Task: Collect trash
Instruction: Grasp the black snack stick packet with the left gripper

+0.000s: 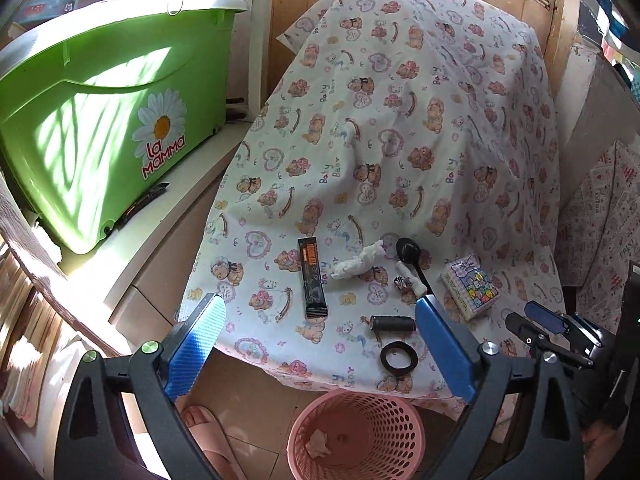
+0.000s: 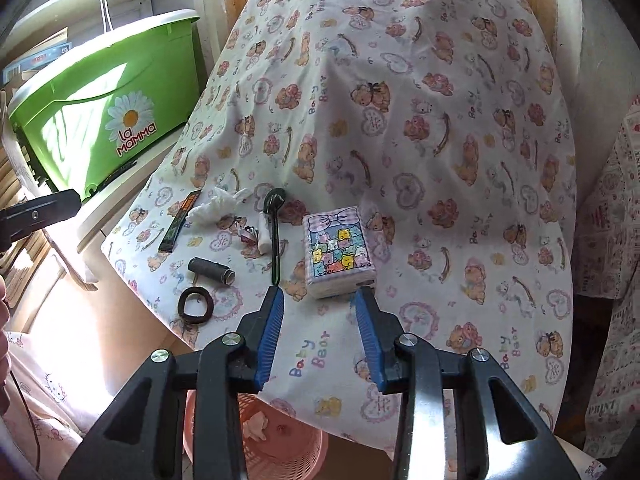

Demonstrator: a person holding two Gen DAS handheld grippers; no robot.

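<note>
On the bear-print cloth point(image 1: 400, 120) lie a black sachet wrapper point(image 1: 313, 283), a crumpled white tissue point(image 1: 360, 265), a small foil scrap point(image 1: 402, 282), a rolled white paper point(image 1: 412, 278), a black spoon point(image 1: 408, 250), a dark thread spool point(image 1: 392, 324), a black hair tie point(image 1: 399, 356) and a tissue pack point(image 1: 470, 290). My left gripper point(image 1: 320, 316) is open and empty above the table's near edge. My right gripper point(image 2: 319, 298) is open and empty, just short of the tissue pack point(image 2: 340, 254). A pink mesh bin point(image 1: 356, 436) stands below the edge with a crumpled scrap inside.
A green "La Mamma" tub point(image 1: 108, 120) sits on a white cabinet at the left. Wooden panels stand behind the table. A patterned cloth point(image 2: 608, 240) hangs at the right. A foot in a pink slipper point(image 1: 208, 432) is beside the bin.
</note>
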